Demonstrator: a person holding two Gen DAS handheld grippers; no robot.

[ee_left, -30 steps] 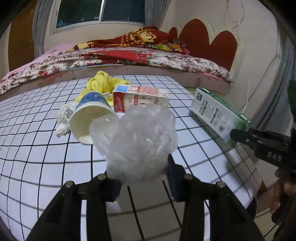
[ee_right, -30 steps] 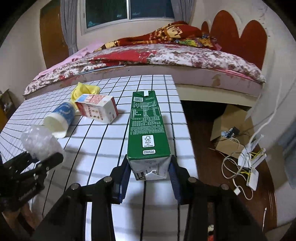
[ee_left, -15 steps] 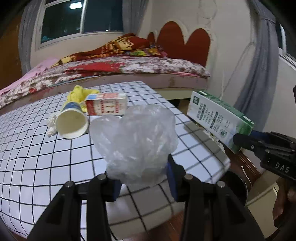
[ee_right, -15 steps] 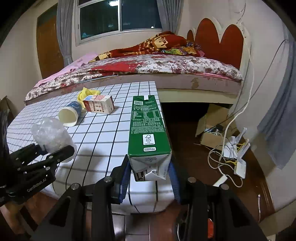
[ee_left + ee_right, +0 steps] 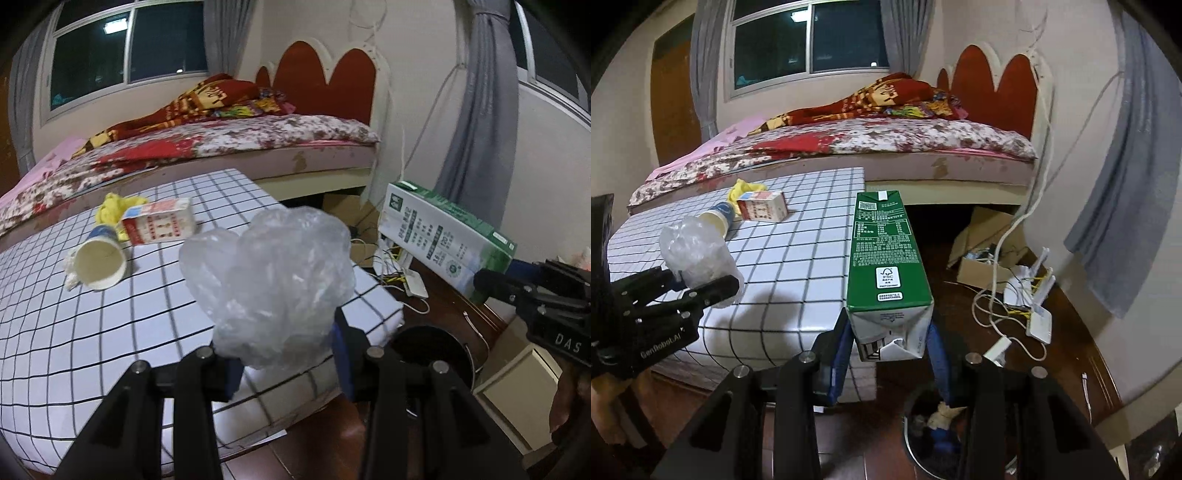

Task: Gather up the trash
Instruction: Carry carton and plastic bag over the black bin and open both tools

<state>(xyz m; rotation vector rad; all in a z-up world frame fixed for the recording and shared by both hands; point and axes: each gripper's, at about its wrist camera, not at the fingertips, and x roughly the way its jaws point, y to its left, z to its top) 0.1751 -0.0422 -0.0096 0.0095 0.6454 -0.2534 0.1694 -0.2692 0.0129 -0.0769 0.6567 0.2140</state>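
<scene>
Two claws pinch trash: left claw a plastic wad, right claw a green carton.

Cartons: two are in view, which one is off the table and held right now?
The tall green carton, clamped at its folded end in the right hand-held gripper. The small red and white carton lies on its side on the checked table.

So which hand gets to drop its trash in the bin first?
Probably the right. The right gripper holds the green carton almost directly above the bin. The left gripper with the plastic bag is further off.
</scene>
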